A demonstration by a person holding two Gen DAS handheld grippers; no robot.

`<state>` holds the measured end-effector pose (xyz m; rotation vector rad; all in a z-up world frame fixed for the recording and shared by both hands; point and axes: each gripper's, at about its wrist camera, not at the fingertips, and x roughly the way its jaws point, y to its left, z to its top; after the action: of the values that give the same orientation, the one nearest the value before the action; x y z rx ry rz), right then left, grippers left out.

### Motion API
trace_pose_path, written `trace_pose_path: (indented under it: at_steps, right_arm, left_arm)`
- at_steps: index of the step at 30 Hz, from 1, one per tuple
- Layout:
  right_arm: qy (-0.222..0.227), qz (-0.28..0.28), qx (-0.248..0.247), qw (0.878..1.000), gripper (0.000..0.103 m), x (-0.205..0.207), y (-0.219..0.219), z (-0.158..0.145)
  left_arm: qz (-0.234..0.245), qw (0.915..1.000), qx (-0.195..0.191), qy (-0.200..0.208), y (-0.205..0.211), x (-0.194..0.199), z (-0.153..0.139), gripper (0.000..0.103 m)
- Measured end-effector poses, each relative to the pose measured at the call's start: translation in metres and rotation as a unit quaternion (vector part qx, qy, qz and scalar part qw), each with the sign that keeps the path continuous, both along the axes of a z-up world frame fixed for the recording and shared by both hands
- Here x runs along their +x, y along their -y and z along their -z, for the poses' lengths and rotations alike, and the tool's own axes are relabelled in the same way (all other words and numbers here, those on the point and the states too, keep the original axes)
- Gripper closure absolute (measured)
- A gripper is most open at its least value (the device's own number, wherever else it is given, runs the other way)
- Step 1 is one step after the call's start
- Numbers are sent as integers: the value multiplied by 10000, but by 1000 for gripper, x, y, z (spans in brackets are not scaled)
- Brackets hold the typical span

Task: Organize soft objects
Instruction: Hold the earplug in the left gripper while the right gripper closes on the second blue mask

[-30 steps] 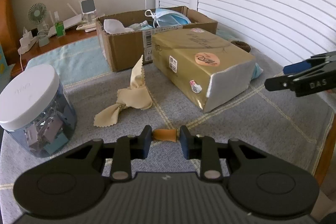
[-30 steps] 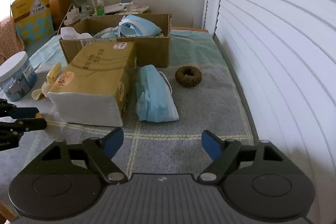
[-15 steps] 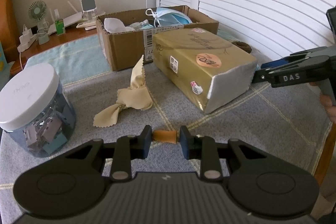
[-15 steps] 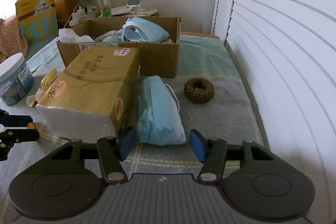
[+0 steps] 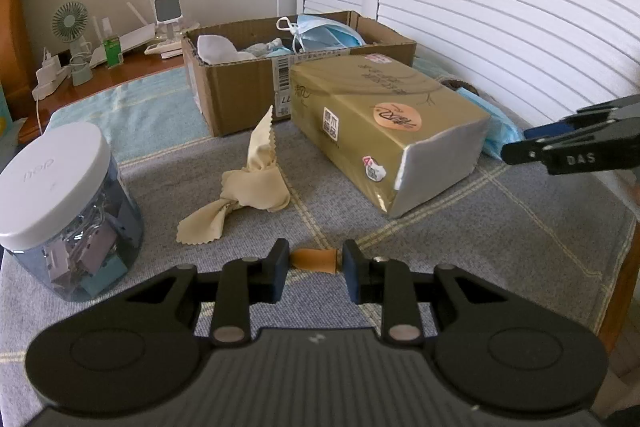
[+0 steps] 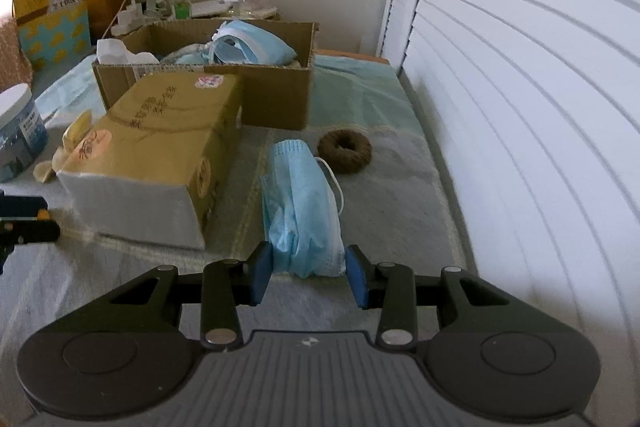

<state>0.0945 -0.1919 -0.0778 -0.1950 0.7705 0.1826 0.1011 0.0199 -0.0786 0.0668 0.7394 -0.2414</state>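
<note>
My right gripper (image 6: 308, 273) has its jaws around the near end of a blue face mask (image 6: 302, 211) lying on the grey cloth; the pads touch or nearly touch its sides. My left gripper (image 5: 313, 261) is shut on a small orange-brown piece (image 5: 314, 259), held low over the cloth. A crumpled yellow cloth (image 5: 250, 183) lies ahead of it. A brown scrunchie (image 6: 344, 151) lies beyond the mask. The cardboard box (image 5: 240, 91) at the back holds masks and white soft items. The right gripper also shows in the left wrist view (image 5: 520, 143).
A gold tissue pack (image 5: 384, 123) lies between the two grippers, also in the right wrist view (image 6: 160, 147). A white-lidded jar of clips (image 5: 60, 211) stands at the left. White louvred doors (image 6: 520, 87) run along the right. A fan and small items sit on the back shelf.
My right gripper moved forward to the blue mask and narrowed its jaws around its near end. My left gripper stayed still with the orange-brown piece.
</note>
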Motion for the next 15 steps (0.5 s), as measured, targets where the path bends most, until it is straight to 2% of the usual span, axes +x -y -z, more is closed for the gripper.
trace_pose_path:
  at_steps: [1,8,11,15]
  right_arm:
    - [23,6,-11,10000,53,-2,1,-1]
    - [83,-80,43,9999,51,10,-3,0]
    - [111,-89,61,9999,43,18,-7,1]
    - [127,-115,142,9998,42,23,-8,0]
  left_arm:
    - [1,10000,3,3,0,0,0,75]
    - [-13,10000,7,-2,1,0,0,75]
    - [-2,10000,13,-16,1,1,-1,75]
    - [11,10000,27,-33,1,1,-1,75]
